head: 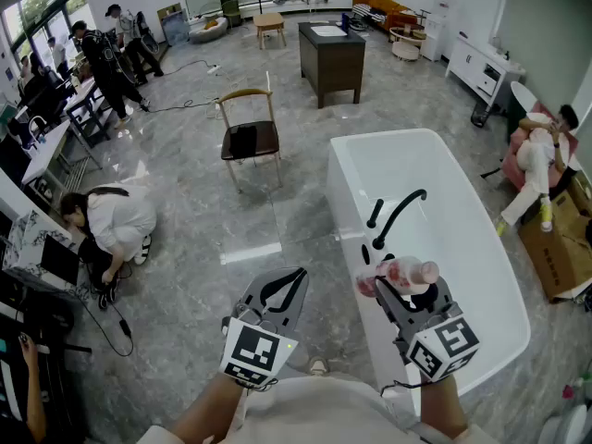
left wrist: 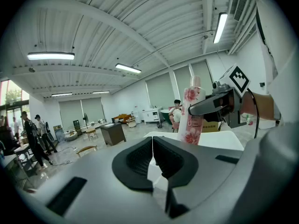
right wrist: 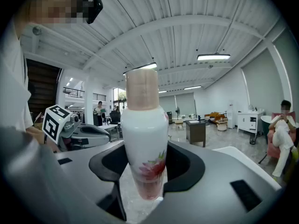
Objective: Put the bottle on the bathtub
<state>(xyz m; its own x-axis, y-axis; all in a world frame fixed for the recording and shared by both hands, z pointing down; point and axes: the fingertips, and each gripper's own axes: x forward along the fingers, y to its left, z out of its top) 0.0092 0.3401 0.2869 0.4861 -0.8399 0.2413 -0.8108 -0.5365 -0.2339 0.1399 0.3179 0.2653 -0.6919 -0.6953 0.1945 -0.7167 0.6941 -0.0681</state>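
My right tongs (head: pixel 381 287) held the floral-printed bottle (head: pixel 400 274) by its body, in the air over the white bathtub (head: pixel 444 183) rim, near the black faucet (head: pixel 398 215). My left tongs (head: pixel 291 280) were closed and empty.

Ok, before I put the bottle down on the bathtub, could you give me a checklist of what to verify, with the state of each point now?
1. Grip: the right gripper has its jaws closed on the lower body of the bottle. Ok.
2. Pose: the bottle stands upright in the left gripper view, cap on top. Ok.
3. Position: in the head view it is at the near end of the bathtub, beside the black faucet. Height above the rim: cannot tell.
4. Landing spot: the rim below the bottle is hidden by the gripper. Cannot tell.
5. Left gripper: shut, empty, aside over the floor. Ok.
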